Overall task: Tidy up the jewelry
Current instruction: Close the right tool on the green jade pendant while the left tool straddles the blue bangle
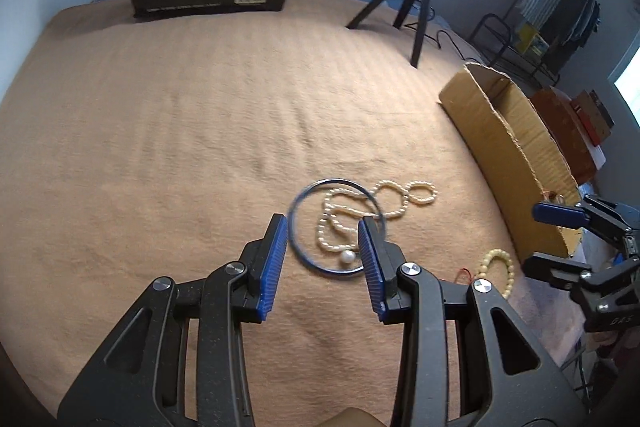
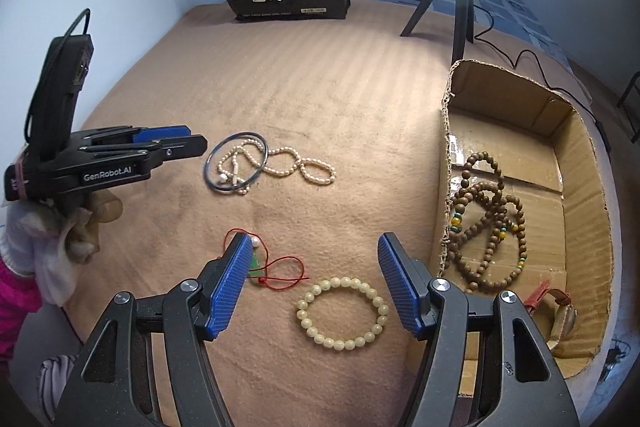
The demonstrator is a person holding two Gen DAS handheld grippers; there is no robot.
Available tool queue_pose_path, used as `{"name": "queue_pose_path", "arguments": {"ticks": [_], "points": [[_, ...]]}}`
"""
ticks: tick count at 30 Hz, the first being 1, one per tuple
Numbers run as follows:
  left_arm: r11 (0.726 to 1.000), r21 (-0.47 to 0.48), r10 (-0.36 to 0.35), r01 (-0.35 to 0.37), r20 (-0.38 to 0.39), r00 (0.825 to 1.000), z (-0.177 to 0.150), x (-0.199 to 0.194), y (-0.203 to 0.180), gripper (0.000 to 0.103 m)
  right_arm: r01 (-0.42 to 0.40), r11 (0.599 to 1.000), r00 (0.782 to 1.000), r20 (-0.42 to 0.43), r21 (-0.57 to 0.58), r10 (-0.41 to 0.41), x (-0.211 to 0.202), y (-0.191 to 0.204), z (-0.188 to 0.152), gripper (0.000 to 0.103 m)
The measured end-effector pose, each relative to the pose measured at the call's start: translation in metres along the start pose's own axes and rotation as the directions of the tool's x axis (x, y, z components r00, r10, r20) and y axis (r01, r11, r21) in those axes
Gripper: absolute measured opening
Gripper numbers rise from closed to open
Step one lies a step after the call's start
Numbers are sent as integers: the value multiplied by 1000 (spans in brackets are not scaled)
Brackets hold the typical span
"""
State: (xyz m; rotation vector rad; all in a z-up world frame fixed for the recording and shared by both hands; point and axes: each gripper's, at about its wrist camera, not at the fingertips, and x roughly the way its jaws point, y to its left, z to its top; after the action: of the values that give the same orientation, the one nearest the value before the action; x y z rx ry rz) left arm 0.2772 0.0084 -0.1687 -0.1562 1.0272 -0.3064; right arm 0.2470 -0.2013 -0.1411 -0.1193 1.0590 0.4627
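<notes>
1. Jewelry lies loose on the bed [image 2: 320, 99]: a pearl necklace [image 2: 280, 163] tangled through a bangle [image 2: 234, 163], just ahead of the left hand-held gripper [image 1: 324, 227].
2. Left hand-held gripper has its jaws apart and holds nothing; the bangle's near rim sits between its tips, likely lined up for a pick.
3. Right hand-held gripper [image 2: 312, 247] is also spread wide and empty, with a pale bead bracelet [image 2: 342, 313] between its fingers and a red-cord pendant [image 2: 276, 269] beside its left finger.
4. A cardboard box [image 2: 588, 163] to that gripper's right already holds brown wooden beads [image 2: 486, 223], so it seems to be the collecting place; the loose pieces are probably headed there.
</notes>
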Motion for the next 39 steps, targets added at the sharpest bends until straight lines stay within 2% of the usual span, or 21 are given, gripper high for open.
{"name": "queue_pose_path", "arguments": {"ticks": [2,4,9,14,28,30,32,39], "points": [[1000,7,5,-5,-5,1000,-1,3,-5,64,0,1000,1000,-1,1,0,2,0,0,65],[1000,11,6,-6,8,1000,-3,3,-9,69,-5,1000,1000,-6,-1,5,4,1,-1,65],[997,50,54,-54,8,999,-5,6,-22,73,3,1000,1000,-14,-15,-3,9,3,-3,65],[994,84,74,-73,-10,997,-3,16,-33,74,-8,1000,1000,-21,-11,8,14,4,-4,65],[989,54,138,-135,-65,988,1,46,-30,74,-49,996,997,-68,-70,44,33,22,-9,64],[989,50,143,-140,-58,988,1,47,-29,74,-50,996,996,-75,-79,44,38,25,-8,61],[988,50,152,-149,-60,987,1,50,-28,74,-60,995,995,-88,-84,52,42,28,-8,52],[986,36,162,-160,-41,986,3,52,-25,75,-76,993,991,-114,-90,65,59,38,-9,38]]}}
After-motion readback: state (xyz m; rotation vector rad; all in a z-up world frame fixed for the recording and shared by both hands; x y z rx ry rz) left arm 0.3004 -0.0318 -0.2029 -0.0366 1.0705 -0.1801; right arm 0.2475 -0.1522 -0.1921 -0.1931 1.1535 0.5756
